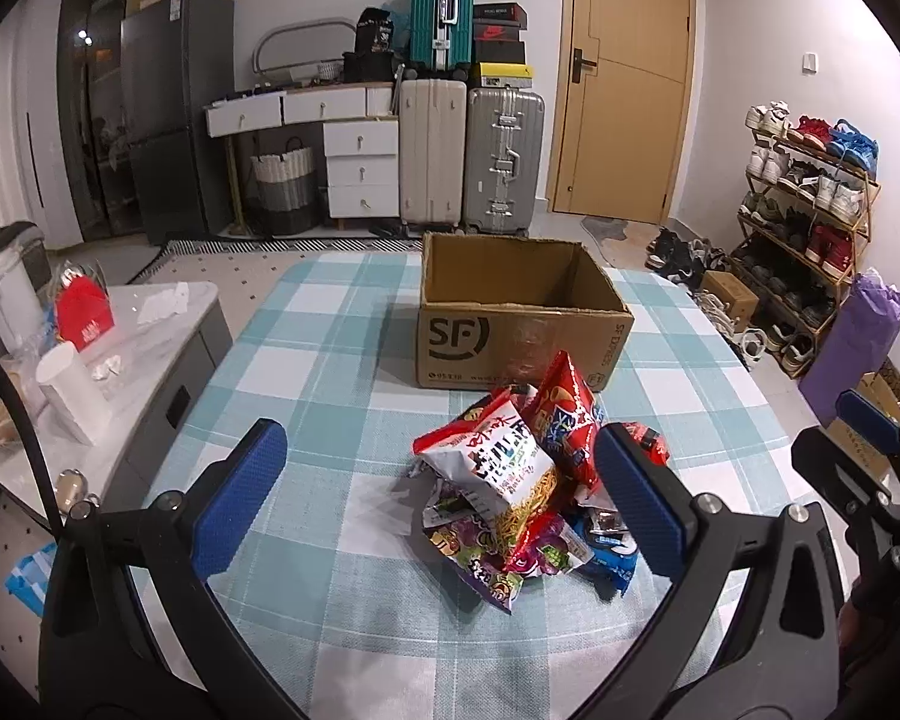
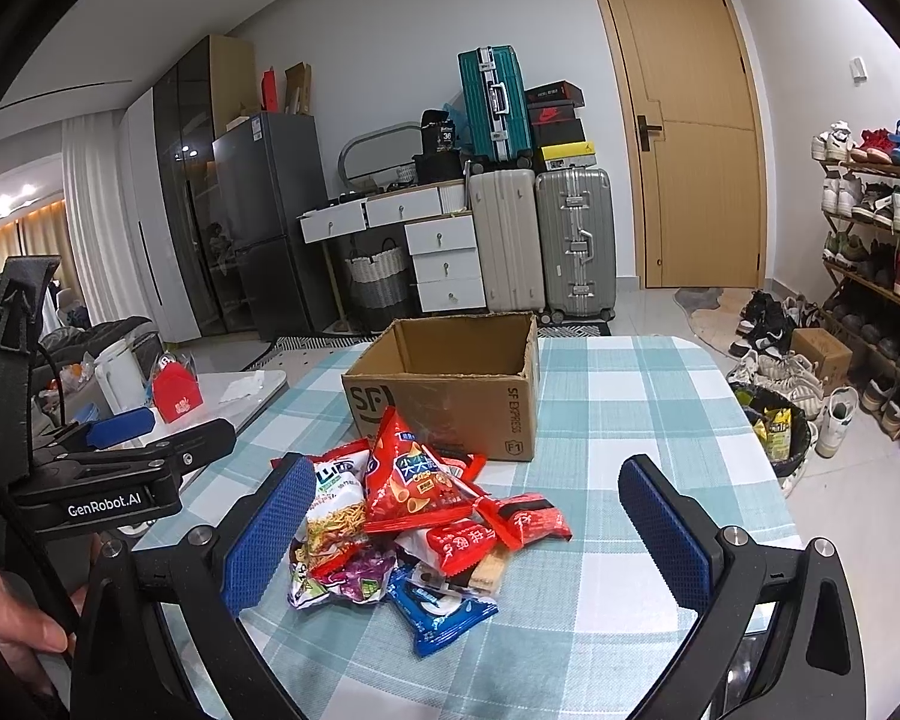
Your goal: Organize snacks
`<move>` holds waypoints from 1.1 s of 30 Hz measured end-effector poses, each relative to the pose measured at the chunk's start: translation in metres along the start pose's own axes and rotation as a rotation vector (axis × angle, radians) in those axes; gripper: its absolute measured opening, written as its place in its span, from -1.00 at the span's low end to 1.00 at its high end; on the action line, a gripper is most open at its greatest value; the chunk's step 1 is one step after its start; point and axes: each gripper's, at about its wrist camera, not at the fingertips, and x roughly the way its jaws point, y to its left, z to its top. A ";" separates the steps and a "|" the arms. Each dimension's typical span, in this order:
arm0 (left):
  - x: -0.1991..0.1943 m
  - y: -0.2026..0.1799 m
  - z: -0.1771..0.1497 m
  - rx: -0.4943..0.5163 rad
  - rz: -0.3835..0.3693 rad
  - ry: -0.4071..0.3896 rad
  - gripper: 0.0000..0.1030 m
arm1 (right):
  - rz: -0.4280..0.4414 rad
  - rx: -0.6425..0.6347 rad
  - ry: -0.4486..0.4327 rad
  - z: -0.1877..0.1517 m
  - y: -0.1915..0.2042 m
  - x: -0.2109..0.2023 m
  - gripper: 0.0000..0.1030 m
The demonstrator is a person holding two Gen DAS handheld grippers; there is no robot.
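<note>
Left gripper [image 1: 444, 492] and right gripper [image 2: 468, 531] both spread wide, holding nothing, over the snack packets [image 2: 414, 516] heaped on the checked tablecloth [image 2: 630, 420] (GenRobot.AI on one); beyond, cardboard box [image 1: 522, 324] printed SF, SF EXPRESS, nothing visible inside

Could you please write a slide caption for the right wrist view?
Open right gripper hovers over snack pile before empty cardboard box.

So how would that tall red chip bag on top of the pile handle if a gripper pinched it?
The red chip bag looks puffed with air, so probably light and crushable. Its glossy film may slip between pads. Leaning on other packets in the snack pile, it would likely topple if nudged.
</note>
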 end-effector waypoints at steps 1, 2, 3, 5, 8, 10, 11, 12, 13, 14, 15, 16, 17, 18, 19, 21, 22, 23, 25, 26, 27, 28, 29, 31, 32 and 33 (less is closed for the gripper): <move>0.002 0.001 0.000 -0.004 -0.007 0.004 0.98 | 0.005 0.001 0.003 0.000 0.000 0.000 1.00; 0.005 0.002 0.000 -0.007 -0.013 0.008 0.98 | 0.007 0.002 0.006 -0.001 -0.001 0.002 1.00; 0.008 0.003 -0.001 -0.010 -0.019 0.012 0.98 | 0.008 0.002 0.008 -0.001 -0.002 0.004 1.00; 0.014 0.003 -0.002 -0.010 -0.028 0.019 0.98 | 0.014 0.004 0.014 -0.001 -0.004 0.007 1.00; 0.026 0.003 -0.003 -0.012 -0.044 0.041 0.98 | 0.025 0.007 0.026 -0.002 -0.008 0.014 1.00; 0.037 0.003 -0.003 -0.016 -0.064 0.062 0.98 | 0.032 0.014 0.036 -0.002 -0.010 0.020 1.00; 0.041 0.003 -0.003 -0.016 -0.070 0.070 0.98 | 0.034 0.017 0.041 -0.002 -0.011 0.024 1.00; 0.047 0.002 -0.004 -0.015 -0.075 0.079 0.98 | 0.035 0.020 0.045 -0.001 -0.012 0.028 1.00; 0.054 0.002 -0.004 -0.015 -0.078 0.092 0.98 | 0.036 0.021 0.048 -0.001 -0.012 0.032 1.00; 0.060 0.002 -0.005 -0.014 -0.083 0.105 0.98 | 0.037 0.023 0.052 -0.002 -0.014 0.036 1.00; 0.067 0.002 -0.005 -0.016 -0.096 0.123 0.98 | 0.037 0.023 0.055 -0.002 -0.015 0.039 1.00; 0.074 0.002 -0.006 -0.020 -0.109 0.138 0.98 | 0.036 0.024 0.059 -0.002 -0.016 0.043 1.00; 0.082 0.002 -0.007 -0.026 -0.121 0.155 0.98 | 0.036 0.025 0.062 -0.003 -0.017 0.045 1.00; 0.090 0.002 -0.008 -0.031 -0.131 0.172 0.98 | 0.038 0.029 0.067 -0.004 -0.019 0.049 1.00; 0.098 0.002 -0.009 -0.038 -0.136 0.191 0.98 | 0.038 0.031 0.073 -0.005 -0.020 0.053 1.00; 0.112 0.003 -0.012 -0.056 -0.148 0.218 0.98 | 0.040 0.039 0.084 -0.006 -0.023 0.060 1.00; 0.119 0.004 -0.013 -0.064 -0.154 0.227 0.98 | 0.040 0.042 0.087 -0.007 -0.024 0.064 1.00; 0.126 0.005 -0.014 -0.072 -0.159 0.237 0.98 | 0.042 0.047 0.089 -0.007 -0.025 0.066 1.00; 0.140 0.006 -0.016 -0.081 -0.173 0.253 0.97 | 0.042 0.057 0.097 -0.009 -0.029 0.073 1.00; 0.148 0.006 -0.017 -0.087 -0.187 0.263 0.93 | 0.042 0.063 0.105 -0.009 -0.031 0.076 1.00; 0.154 0.006 -0.018 -0.090 -0.200 0.273 0.88 | 0.043 0.068 0.111 -0.009 -0.033 0.079 1.00; 0.159 0.007 -0.018 -0.094 -0.213 0.282 0.84 | 0.045 0.074 0.117 -0.010 -0.035 0.082 1.00; 0.166 0.006 -0.020 -0.099 -0.229 0.291 0.73 | 0.048 0.078 0.119 -0.011 -0.036 0.083 1.00; 0.181 0.006 -0.022 -0.109 -0.257 0.314 0.53 | 0.052 0.085 0.125 -0.013 -0.038 0.088 1.00; 0.185 0.007 -0.024 -0.121 -0.284 0.316 0.44 | 0.053 0.088 0.128 -0.014 -0.039 0.090 1.00; 0.188 0.007 -0.025 -0.133 -0.309 0.317 0.35 | 0.055 0.092 0.131 -0.014 -0.039 0.089 1.00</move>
